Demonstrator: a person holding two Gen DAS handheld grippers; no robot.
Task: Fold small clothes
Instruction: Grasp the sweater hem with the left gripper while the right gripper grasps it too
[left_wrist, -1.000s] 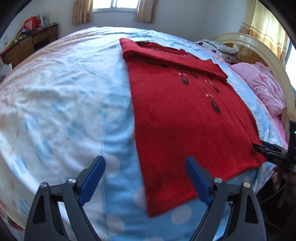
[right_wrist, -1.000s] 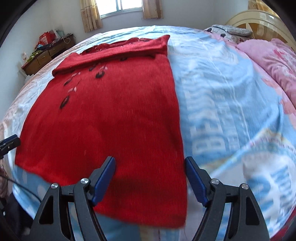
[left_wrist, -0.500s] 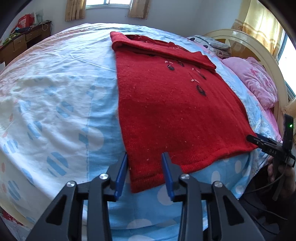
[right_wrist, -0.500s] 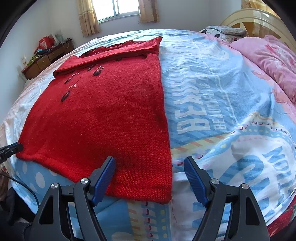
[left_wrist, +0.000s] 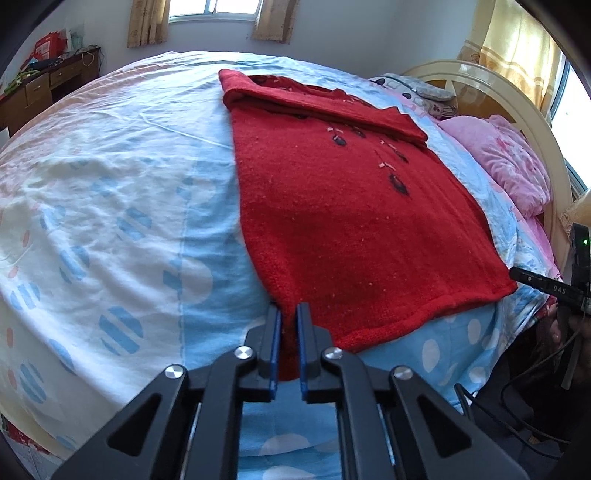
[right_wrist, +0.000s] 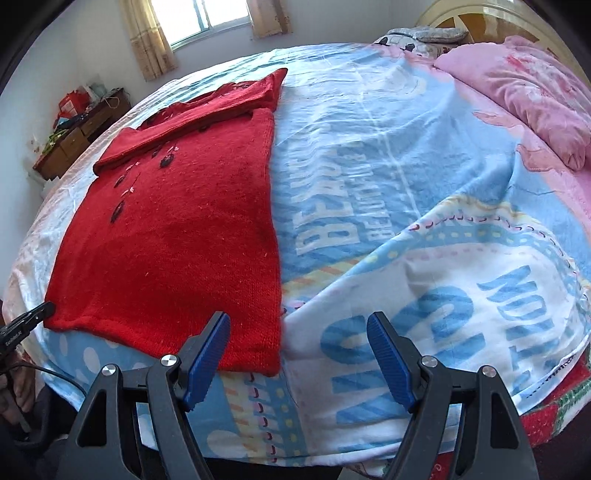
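A red knit sweater (left_wrist: 351, 221) lies flat on the bed, with its top part folded over at the far end. My left gripper (left_wrist: 289, 310) is at the near left hem corner; its jaws are closing, and the blue pads pinch the red knit between them. In the right wrist view the sweater (right_wrist: 177, 240) fills the left half. My right gripper (right_wrist: 297, 319) stands open over the near right hem corner, which lies by its left finger (right_wrist: 210, 350). Nothing is gripped there. Each gripper shows at the edge of the other's view: the right gripper (left_wrist: 535, 284), the left gripper (right_wrist: 26, 325).
A blue and white printed bedcover (right_wrist: 424, 221) spreads over the bed. A pink quilt (left_wrist: 502, 162) and a cream headboard (left_wrist: 517, 107) lie to the right. A wooden desk (left_wrist: 40, 88) stands by the far wall. The bed edge is just below both grippers.
The left jaws have gone from wide apart to pinched on the sweater's near left corner. The right gripper has shifted right, so the sweater's right edge now sits by its left finger.
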